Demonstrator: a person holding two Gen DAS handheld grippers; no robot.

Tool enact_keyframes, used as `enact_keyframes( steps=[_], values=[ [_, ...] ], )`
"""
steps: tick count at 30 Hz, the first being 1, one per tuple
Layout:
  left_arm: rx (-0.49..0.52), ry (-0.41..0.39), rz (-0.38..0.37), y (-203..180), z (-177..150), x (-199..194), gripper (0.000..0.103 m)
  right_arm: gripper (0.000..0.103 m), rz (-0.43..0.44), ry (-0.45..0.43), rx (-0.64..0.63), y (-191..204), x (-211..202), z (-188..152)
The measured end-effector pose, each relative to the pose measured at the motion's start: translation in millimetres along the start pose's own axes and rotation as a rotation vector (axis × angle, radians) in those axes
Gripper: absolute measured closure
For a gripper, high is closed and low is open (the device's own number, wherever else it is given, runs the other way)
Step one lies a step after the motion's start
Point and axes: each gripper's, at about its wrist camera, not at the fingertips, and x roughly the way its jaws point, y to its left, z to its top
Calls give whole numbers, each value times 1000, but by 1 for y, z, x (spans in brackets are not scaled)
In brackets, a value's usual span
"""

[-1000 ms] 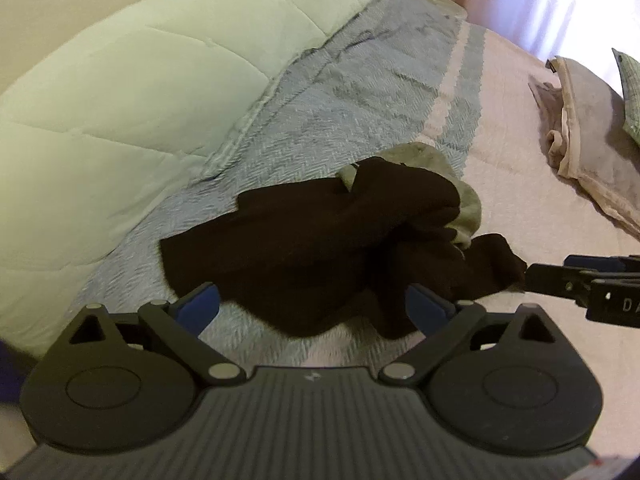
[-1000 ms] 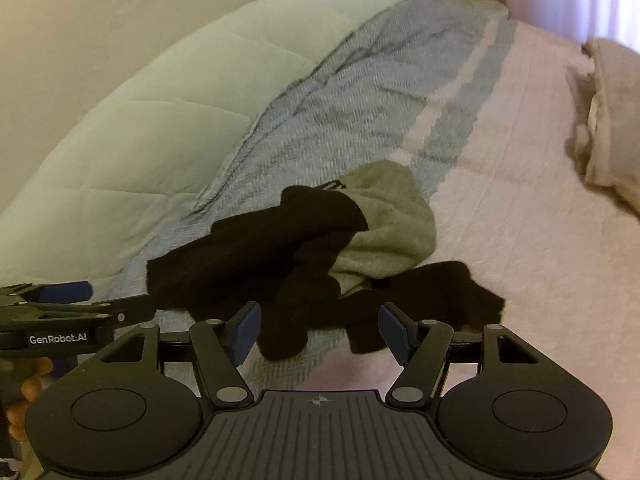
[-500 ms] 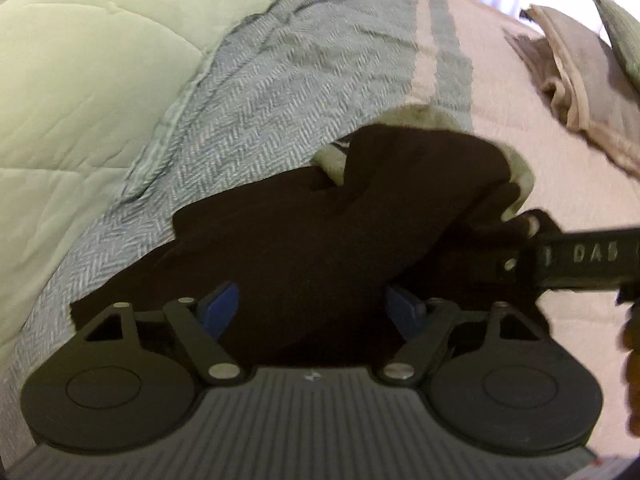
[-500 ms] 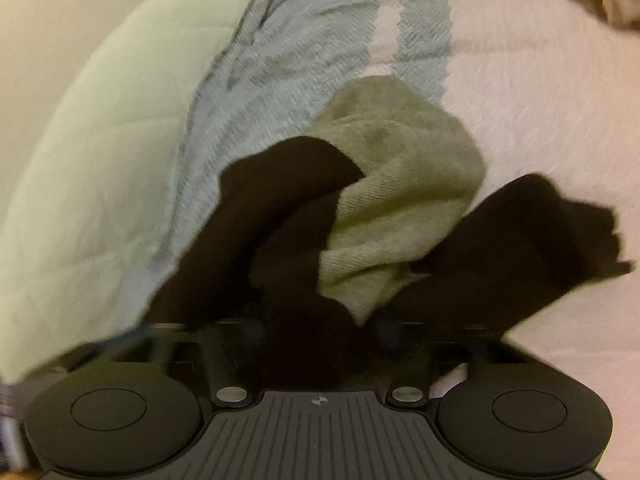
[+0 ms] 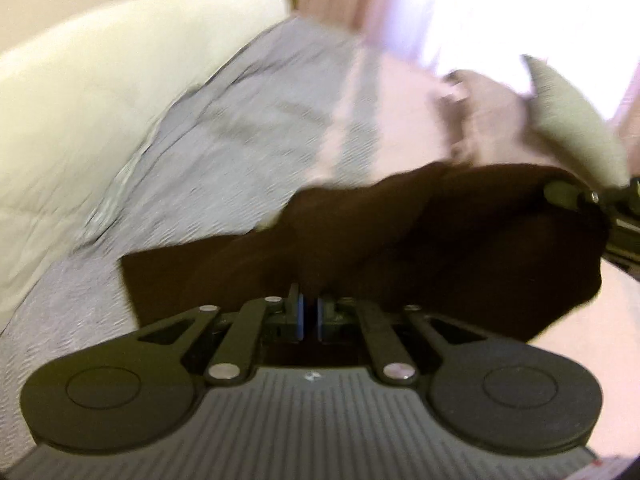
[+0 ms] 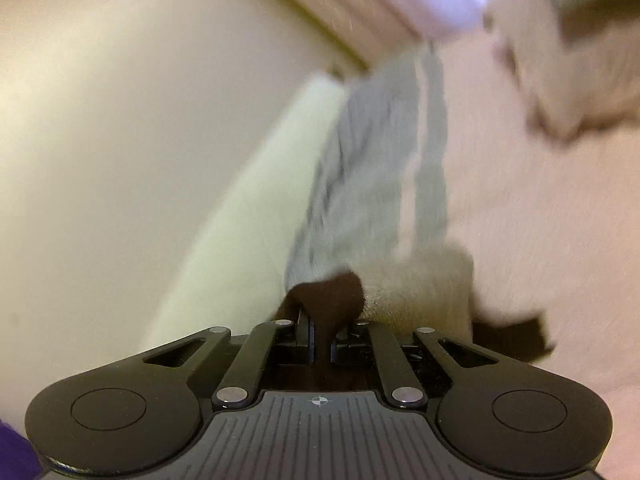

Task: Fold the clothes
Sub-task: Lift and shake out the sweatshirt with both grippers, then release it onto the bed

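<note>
From the left wrist view, the left gripper (image 5: 310,317) has its blue-padded fingers drawn nearly together on the near edge of the dark brown garment (image 5: 400,240), so it looks clamped on that cloth, though blur makes the bite hard to confirm. The garment stretches away from it to the right, its long axis running roughly left to right across the bed (image 5: 248,152), and its far end meets the right gripper (image 5: 576,196) at the frame's right edge. So each gripper seems to hold one end, with the span between them sagging a little; whether the cloth is clear of the bed I cannot tell. It looks soft, limp and crumpled, not yet laid flat. A pale quilted duvet (image 5: 100,100) lies along the left, and other pale cloth (image 5: 572,112) sits beyond the garment. From the right wrist view, the right gripper (image 6: 320,336) is pinched shut on a narrow fold of the dark brown garment (image 6: 332,296), which bunches just ahead of the fingers. Touching it on the right is a light grey-beige cloth (image 6: 420,284), perhaps the garment's lining or another piece; I cannot tell which. I'd judge the next move turns on pulling the two ends apart to spread it.
</note>
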Motion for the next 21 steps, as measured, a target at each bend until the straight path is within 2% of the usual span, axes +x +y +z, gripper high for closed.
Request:
enact_keyframes(
  steps=[5,10,15,17,18,20,21],
  values=[
    [79,-55,-179,-100,10,-50,100,100,-10,-199,-70,13,-132,40],
    [189,-121,-404,-231,15,-101,100,100,-51,-442,-152,23,-290,78],
    [281,-180,-586,-355,13,-152,100,99,-140,-590,-255,41,-422,105],
    [304,-179,-639,-398,5,-166,100,98,-192,-608,-271,39,-464,114],
    [319,-173,-645,-420,-2,-170,100,94,-232,-581,-271,35,-480,118],
    [348,-103,-629,-465,-20,-167,96,69,-359,-462,-241,15,-508,123],
    [358,-47,-615,-484,-31,-162,90,38,-441,-393,-215,1,-519,119]
  ],
)
